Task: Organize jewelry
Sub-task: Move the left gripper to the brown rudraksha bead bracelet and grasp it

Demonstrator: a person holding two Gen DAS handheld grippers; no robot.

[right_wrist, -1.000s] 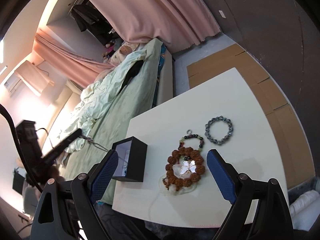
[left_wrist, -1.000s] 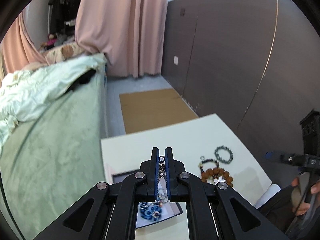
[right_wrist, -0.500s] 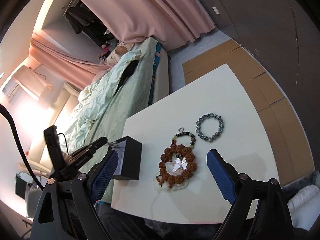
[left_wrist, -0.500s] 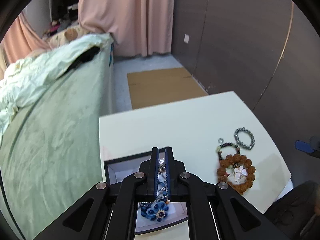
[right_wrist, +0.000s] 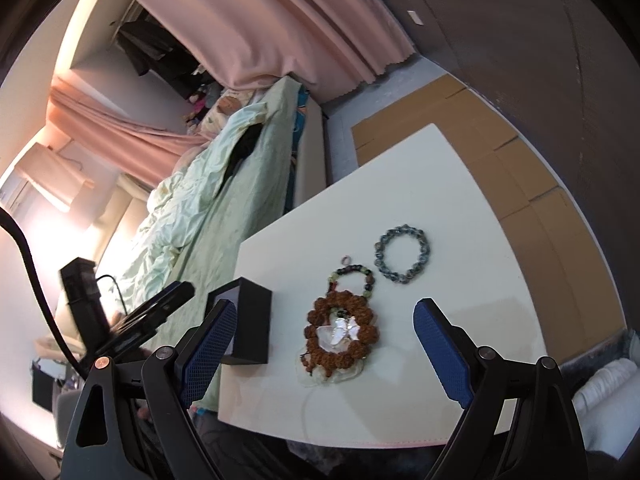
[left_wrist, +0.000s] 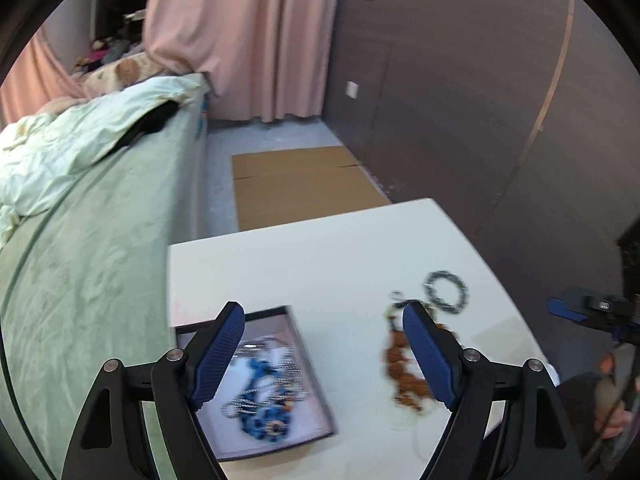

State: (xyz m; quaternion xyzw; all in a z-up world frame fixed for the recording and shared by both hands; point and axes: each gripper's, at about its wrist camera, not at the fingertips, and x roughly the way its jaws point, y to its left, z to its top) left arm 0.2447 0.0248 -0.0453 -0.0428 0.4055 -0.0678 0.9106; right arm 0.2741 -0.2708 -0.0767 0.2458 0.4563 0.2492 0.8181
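My left gripper (left_wrist: 323, 316) hangs over the open black box (left_wrist: 294, 322), its jaws opening wide with nothing pressed between them. The blue flower necklace (left_wrist: 264, 400) with its silver chain lies loose on the box's pale lining. On the white table (left_wrist: 320, 256), right of the box, are a brown bead bracelet (left_wrist: 400, 372) and a grey bead bracelet (left_wrist: 446, 298). My right gripper (right_wrist: 326, 312) stands open and empty above the brown bead bracelet (right_wrist: 340, 330). Beyond it lie a small dark bead bracelet (right_wrist: 354, 280) and the grey bracelet (right_wrist: 402, 258). The box (right_wrist: 250, 324) sits to their left.
A bed with a green cover (left_wrist: 88, 248) runs along the table's left edge. Flat cardboard (left_wrist: 296, 184) lies on the floor beyond the table, with a dark wall (left_wrist: 460, 100) on the right. A hand (left_wrist: 608, 396) shows at the lower right.
The left gripper has gone from shut on the necklace chain to wide open, and the necklace now lies in the box. The left gripper also sank closer to the box. The right gripper stays open.
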